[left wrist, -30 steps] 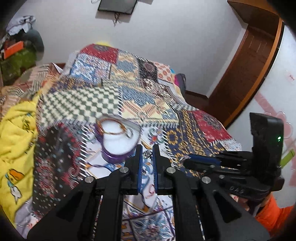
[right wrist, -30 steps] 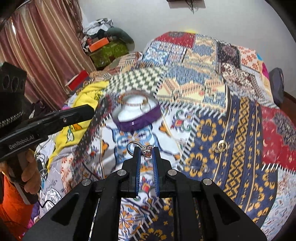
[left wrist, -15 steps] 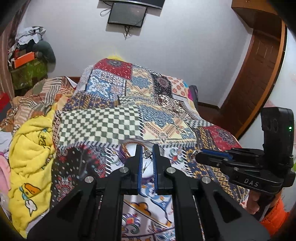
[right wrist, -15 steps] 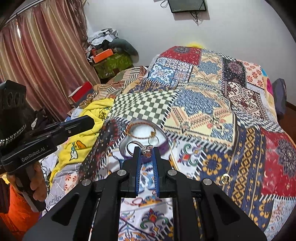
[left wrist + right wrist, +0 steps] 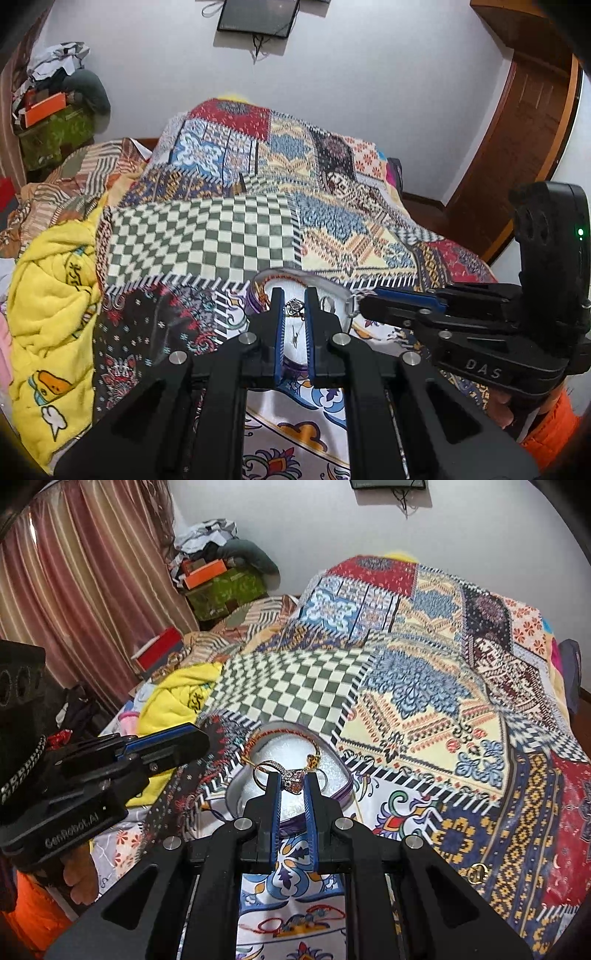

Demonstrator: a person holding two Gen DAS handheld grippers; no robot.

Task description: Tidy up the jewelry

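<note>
A heart-shaped purple box (image 5: 236, 794) with a white foam inside lies on the patchwork bedspread; a red-gold bangle (image 5: 284, 733) rests in it. My right gripper (image 5: 293, 784) is shut on a jewelled ring (image 5: 291, 777) and holds it over the box. My left gripper (image 5: 294, 306) is shut on a small silver pendant (image 5: 294, 306) with a thin chain (image 5: 296, 334) hanging down, also above the box (image 5: 280, 284). In the left wrist view the right gripper's (image 5: 364, 297) ring shows at its tip.
A small gold ring (image 5: 477, 871) lies on the bedspread to the right. A yellow towel (image 5: 48, 302) lies at the left. A cluttered shelf (image 5: 218, 579) and curtains (image 5: 74, 590) stand behind. A wooden door (image 5: 517, 147) is at the right.
Both grippers have moved forward and now hold their pieces over the heart box. Their jaws stay shut on the jewelry.
</note>
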